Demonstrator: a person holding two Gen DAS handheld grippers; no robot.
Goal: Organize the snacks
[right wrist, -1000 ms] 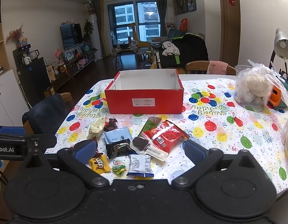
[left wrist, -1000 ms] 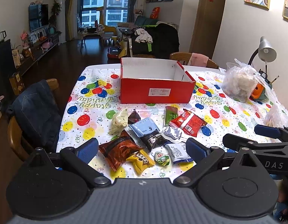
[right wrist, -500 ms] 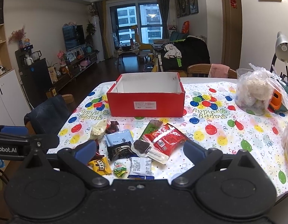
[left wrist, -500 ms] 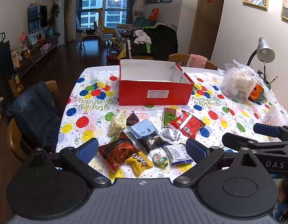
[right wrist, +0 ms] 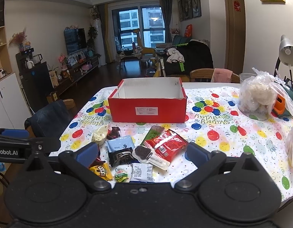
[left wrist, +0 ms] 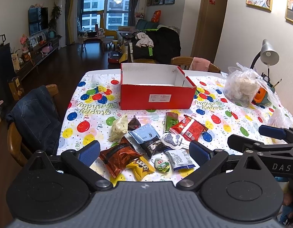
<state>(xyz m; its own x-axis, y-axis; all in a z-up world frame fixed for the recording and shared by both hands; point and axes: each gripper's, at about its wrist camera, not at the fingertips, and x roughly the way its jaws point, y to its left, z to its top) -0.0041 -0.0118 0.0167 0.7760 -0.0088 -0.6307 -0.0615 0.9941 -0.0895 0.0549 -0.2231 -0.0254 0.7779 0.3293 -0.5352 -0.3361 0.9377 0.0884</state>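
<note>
We find both tongs, left [left wrist: 144,151] and right [right wrist: 143,153], apart, empty | snacks [left wrist: 149,142] heaped near worktop edge for reach | box [left wrist: 156,87] open behind, ready.

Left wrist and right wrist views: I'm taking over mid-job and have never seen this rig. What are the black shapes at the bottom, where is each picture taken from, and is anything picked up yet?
There is no robot arm here. A person holds one two-finger gripper in each hand, and each carries a fisheye camera looking forward along its fingers. The black shapes with blue pads are those fingers: the left gripper in the left wrist view, the right gripper in the right wrist view. Each also shows at the edge of the other's picture.

Both stand open above the near table edge and hold nothing.

On the balloon tablecloth lies a loose pile of snacks, among them a red packet, a light blue packet and a yellow packet. Behind them stands an open red box; no snacks show in the part of its inside that is visible.
</note>
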